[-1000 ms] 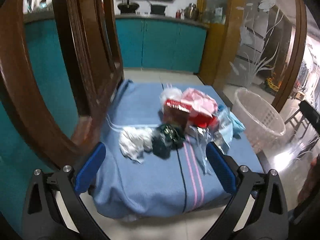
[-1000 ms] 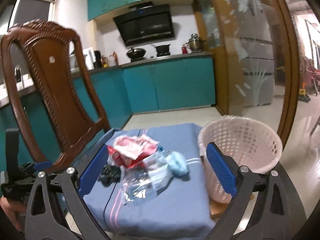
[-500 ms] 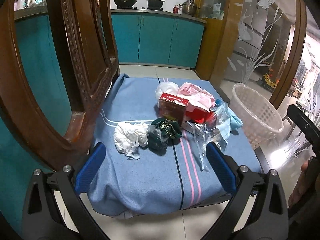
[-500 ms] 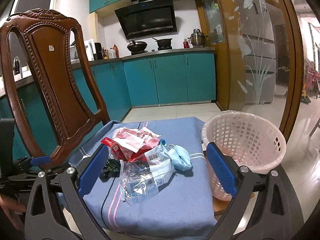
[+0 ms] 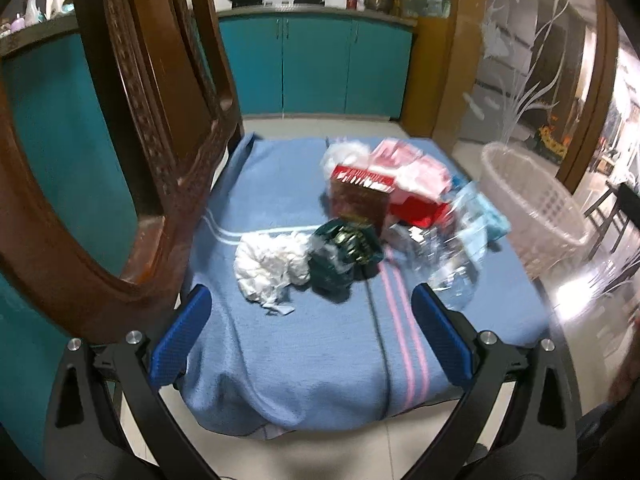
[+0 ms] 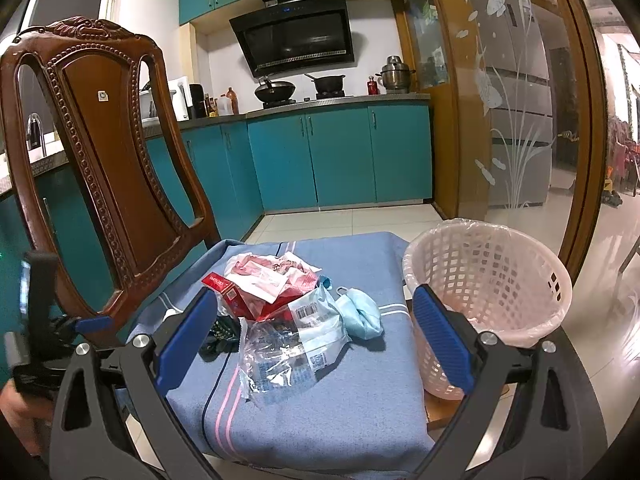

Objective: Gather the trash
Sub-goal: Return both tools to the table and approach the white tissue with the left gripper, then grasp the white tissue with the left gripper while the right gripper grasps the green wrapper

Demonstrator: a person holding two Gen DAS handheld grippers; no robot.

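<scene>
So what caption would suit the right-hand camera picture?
Open right tongs face a trash pile on a blue cloth, beside a lined pink basket.

Dark wrapper [image 6: 219, 334] half-hidden behind the right jaws; left view motion-blurred.

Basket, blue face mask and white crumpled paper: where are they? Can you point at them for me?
basket [image 6: 486, 292], right wrist view, on its lattice wall.
blue face mask [image 6: 362, 314], right wrist view, on the middle of its folded cloth.
white crumpled paper [image 5: 272, 266], left wrist view, on the middle of the wad.
</scene>
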